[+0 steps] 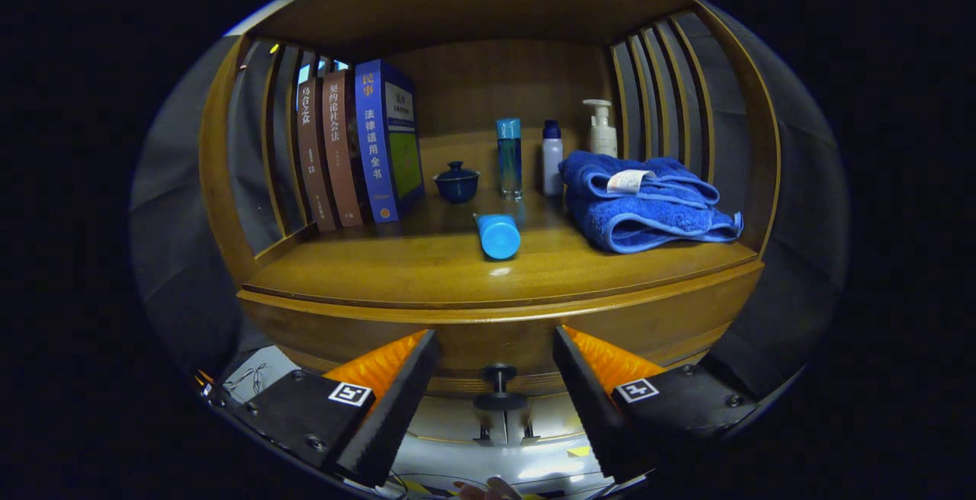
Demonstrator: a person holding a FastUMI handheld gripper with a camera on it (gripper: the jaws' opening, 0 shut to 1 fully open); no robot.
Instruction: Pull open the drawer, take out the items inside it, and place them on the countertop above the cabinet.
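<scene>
Three books (354, 149) stand upright side by side at the left of the frame, leaning on the slatted side wall (267, 142). Right of them, toward the middle, a small dark blue lidded cup (456, 182) sits near a tall clear blue bottle (509, 157) and a white bottle with a dark cap (552, 158), with a pale pump bottle (601, 129) further right at the back. A folded blue towel (648, 201) with a white tag lies at the right of the frame.
</scene>
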